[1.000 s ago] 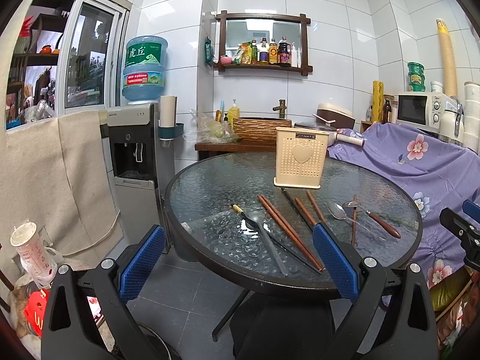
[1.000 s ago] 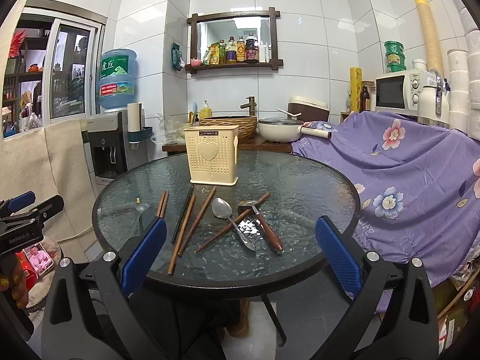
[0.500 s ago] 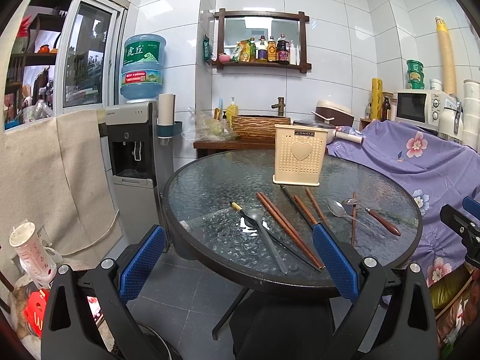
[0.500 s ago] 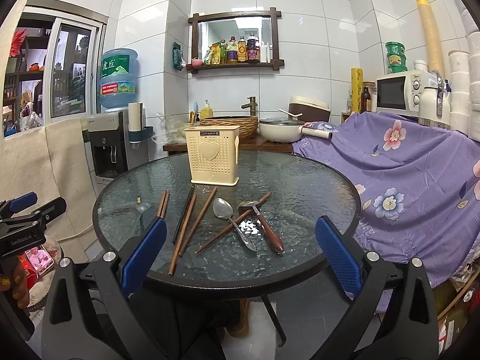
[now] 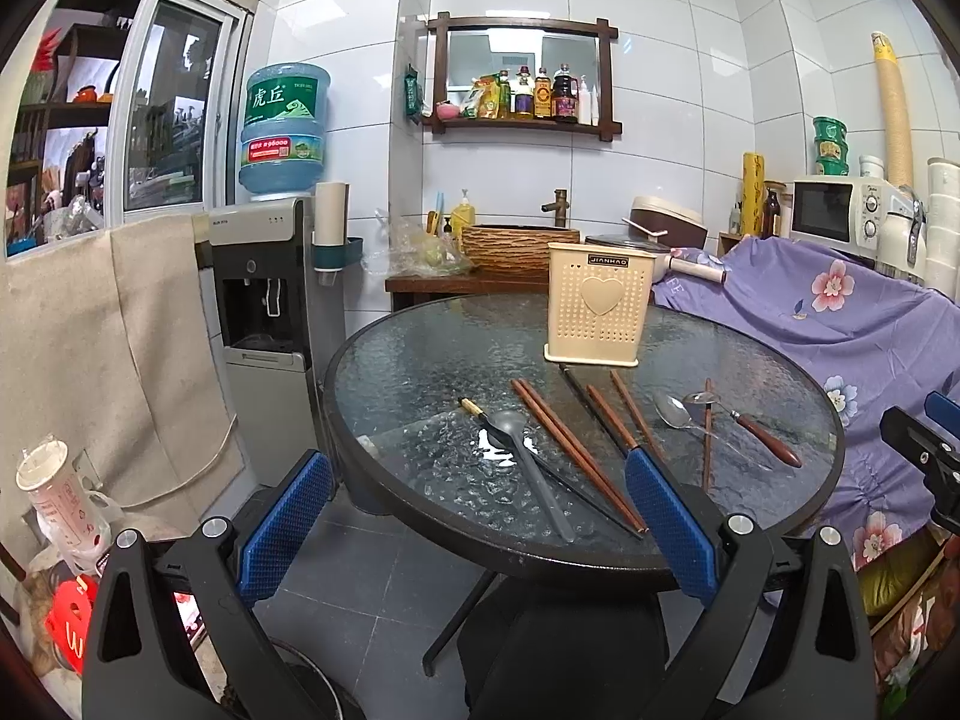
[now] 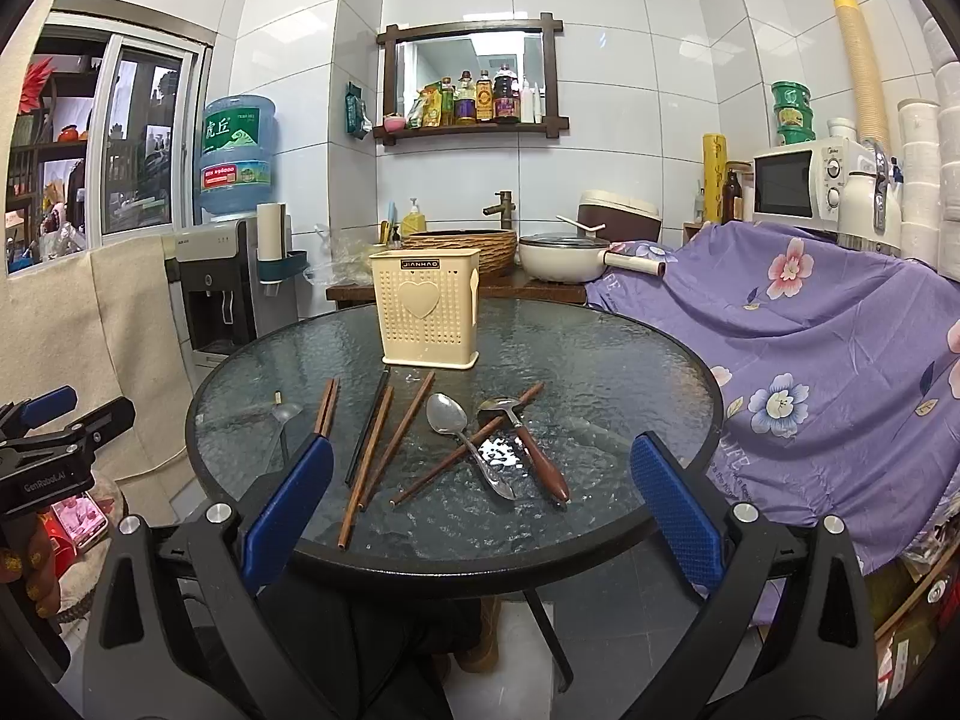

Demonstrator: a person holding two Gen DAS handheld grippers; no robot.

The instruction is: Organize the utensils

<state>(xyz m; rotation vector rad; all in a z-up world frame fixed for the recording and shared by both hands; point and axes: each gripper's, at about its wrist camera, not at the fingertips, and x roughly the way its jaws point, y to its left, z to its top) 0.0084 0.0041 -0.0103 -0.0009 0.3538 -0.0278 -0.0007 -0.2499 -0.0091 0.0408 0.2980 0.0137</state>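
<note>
Left gripper [image 5: 480, 510], right gripper [image 6: 480, 504]: both spread wide, nothing held, poised short of the glass table [image 6: 600, 360] edge, presumably for a first pick. Utensil holder [image 6: 427, 315]: upright, farther ahead. Chopsticks [image 6: 372, 450], steel spoon [image 6: 465, 441], wooden-handled spoon [image 6: 531, 450]: scattered between; 1 chopstick is crossed beneath both spoons, hampering pickup.

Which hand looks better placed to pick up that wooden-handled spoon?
Probably the right tool: the wooden-handled spoon lies almost straight ahead between its open fingers. For the left tool it sits far right.
</note>
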